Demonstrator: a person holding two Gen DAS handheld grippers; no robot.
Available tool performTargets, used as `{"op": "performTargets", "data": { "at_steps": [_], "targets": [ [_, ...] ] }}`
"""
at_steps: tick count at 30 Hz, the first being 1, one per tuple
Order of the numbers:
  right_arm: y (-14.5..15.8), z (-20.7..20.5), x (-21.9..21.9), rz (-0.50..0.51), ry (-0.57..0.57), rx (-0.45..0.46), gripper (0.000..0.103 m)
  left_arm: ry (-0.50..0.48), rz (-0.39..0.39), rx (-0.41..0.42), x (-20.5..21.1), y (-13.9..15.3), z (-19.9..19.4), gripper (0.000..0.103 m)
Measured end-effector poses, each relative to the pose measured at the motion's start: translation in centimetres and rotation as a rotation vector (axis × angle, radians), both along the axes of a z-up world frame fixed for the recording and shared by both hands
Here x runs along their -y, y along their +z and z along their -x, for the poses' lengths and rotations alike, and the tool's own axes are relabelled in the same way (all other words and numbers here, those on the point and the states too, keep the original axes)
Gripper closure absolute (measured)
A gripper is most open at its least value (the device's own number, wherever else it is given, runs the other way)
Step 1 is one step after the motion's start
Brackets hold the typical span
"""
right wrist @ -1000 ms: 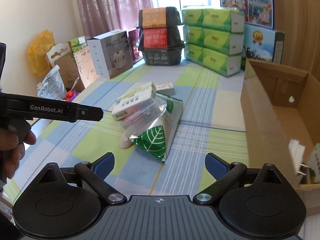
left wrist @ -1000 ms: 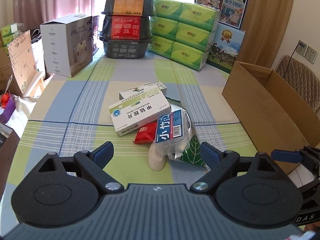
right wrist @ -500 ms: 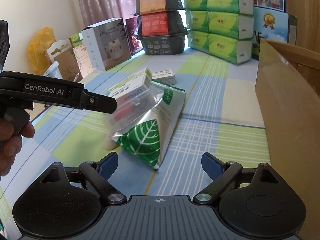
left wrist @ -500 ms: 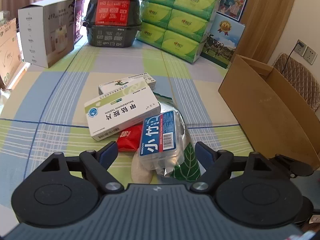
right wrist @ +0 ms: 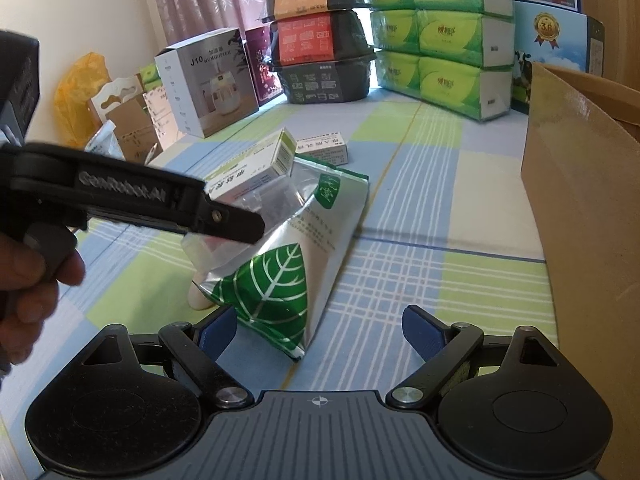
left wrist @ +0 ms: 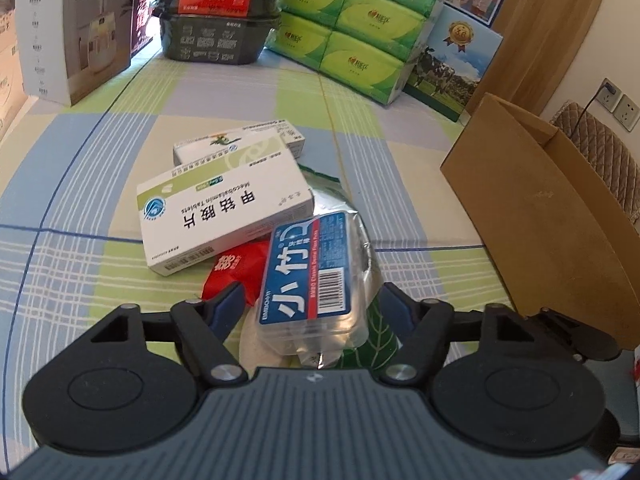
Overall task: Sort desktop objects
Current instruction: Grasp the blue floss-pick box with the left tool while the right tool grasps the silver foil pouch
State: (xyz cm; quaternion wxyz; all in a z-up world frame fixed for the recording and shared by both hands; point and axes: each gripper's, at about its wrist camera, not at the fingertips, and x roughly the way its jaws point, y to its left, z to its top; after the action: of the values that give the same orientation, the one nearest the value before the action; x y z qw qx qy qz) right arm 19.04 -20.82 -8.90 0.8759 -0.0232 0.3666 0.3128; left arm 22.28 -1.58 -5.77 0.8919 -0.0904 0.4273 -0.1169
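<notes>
Floss pack (left wrist: 308, 272) atop pouch (right wrist: 280, 280) — carton (left wrist: 560, 216) right.

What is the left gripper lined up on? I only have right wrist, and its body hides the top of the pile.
Observer: A clear box with a blue label. The left gripper has the box's near end between its open fingers.
Operator: Closed on it?
Observer: No. Both fingers stand apart from its sides.
Operator: What's it resting on?
Observer: The silver leaf pouch. A red packet lies at the box's left, partly under the white tablet box.
</notes>
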Motion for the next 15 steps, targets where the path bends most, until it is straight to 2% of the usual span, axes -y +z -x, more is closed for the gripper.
{"op": "performTargets", "data": {
  "at_steps": [3, 9, 15],
  "targets": [
    [0.1, 0.0, -0.5, 0.007, 0.004, 0.000, 0.015, 0.003, 0.007, -0.018, -0.2, -0.3, 0.0, 0.047],
    [-0.1, -0.4, -1.1, 0.021, 0.001, -0.004, 0.015, 0.001, 0.003, -0.009, 0.0, -0.2, 0.2, 0.048],
    [0.1, -0.9, -1.1, -0.016, -0.012, -0.018, 0.015, 0.030, 0.006, 0.039, -1.3, 1.6, 1.1, 0.048]
  ]
}}
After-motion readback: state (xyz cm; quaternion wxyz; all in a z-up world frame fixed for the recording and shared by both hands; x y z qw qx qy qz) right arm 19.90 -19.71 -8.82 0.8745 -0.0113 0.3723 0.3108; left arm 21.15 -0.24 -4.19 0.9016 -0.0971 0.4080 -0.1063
